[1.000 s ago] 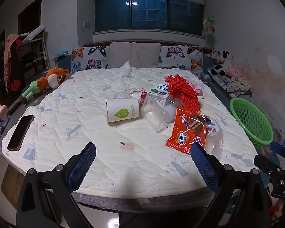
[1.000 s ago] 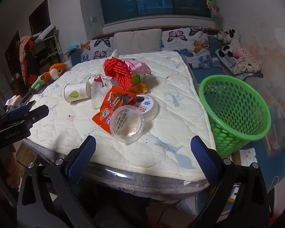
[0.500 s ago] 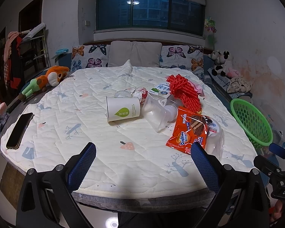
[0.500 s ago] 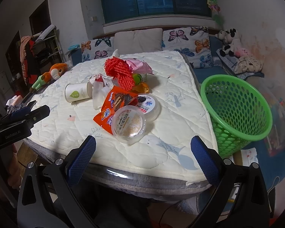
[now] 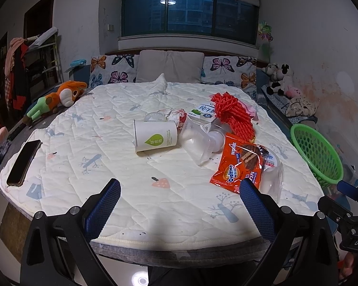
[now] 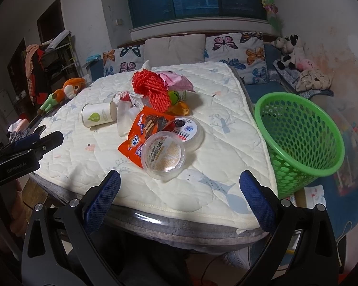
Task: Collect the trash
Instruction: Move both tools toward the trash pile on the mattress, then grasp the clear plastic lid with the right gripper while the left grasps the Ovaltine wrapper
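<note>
Trash lies in a heap on the white quilted mattress (image 5: 121, 166): a white paper cup (image 5: 155, 136) on its side, a clear plastic cup (image 5: 197, 143), an orange Ovaltine wrapper (image 5: 238, 164), a red mesh net (image 5: 234, 116), and clear lidded tubs (image 6: 164, 153). A green mesh basket (image 6: 300, 140) stands on the floor right of the bed. My left gripper (image 5: 179, 205) is open and empty near the bed's front edge. My right gripper (image 6: 179, 197) is open and empty, just short of the tubs.
A black phone (image 5: 23, 159) lies at the mattress's left edge. An orange plush toy (image 5: 57, 100) lies at the far left. Butterfly pillows (image 5: 229, 71) line the headboard. Stuffed animals (image 6: 296, 54) sit at the far right. A clothes rack (image 5: 23, 66) stands left.
Both grippers have risen slightly and edged forward toward the bed. Nothing on the mattress has moved.
</note>
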`<action>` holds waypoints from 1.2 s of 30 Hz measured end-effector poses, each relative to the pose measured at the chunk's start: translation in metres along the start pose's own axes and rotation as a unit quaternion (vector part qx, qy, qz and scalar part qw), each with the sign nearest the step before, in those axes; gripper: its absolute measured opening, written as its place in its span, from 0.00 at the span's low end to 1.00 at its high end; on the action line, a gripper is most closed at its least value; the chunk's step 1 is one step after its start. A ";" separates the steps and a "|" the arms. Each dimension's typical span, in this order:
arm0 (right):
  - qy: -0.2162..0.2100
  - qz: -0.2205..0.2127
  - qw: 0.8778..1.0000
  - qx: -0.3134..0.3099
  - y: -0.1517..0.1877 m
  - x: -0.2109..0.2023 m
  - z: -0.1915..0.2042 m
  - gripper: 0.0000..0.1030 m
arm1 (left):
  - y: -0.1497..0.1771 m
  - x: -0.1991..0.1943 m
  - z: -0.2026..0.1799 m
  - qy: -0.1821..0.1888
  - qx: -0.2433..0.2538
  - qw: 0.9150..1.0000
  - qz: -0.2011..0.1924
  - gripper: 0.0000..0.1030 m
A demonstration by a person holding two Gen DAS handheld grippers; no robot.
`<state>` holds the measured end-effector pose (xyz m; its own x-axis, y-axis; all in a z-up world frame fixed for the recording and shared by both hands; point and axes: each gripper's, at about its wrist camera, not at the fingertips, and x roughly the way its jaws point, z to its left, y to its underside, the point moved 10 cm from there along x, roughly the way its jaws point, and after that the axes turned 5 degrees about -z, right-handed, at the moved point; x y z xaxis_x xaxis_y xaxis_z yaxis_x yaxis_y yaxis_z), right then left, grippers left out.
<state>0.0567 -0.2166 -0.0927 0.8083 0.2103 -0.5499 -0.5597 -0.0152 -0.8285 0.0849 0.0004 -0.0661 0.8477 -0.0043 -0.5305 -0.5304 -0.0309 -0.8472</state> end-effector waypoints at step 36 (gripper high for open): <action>-0.094 0.035 0.995 0.019 0.003 0.056 0.016 0.94 | -0.009 0.024 0.008 0.009 0.004 1.000 0.003 0.94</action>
<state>0.0980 -0.1894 -0.1244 0.7202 0.3900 -0.5737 -0.6232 0.0005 -0.7820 0.1099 0.0090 -0.0710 0.8440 -0.0221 -0.5358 -0.5363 -0.0231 -0.8437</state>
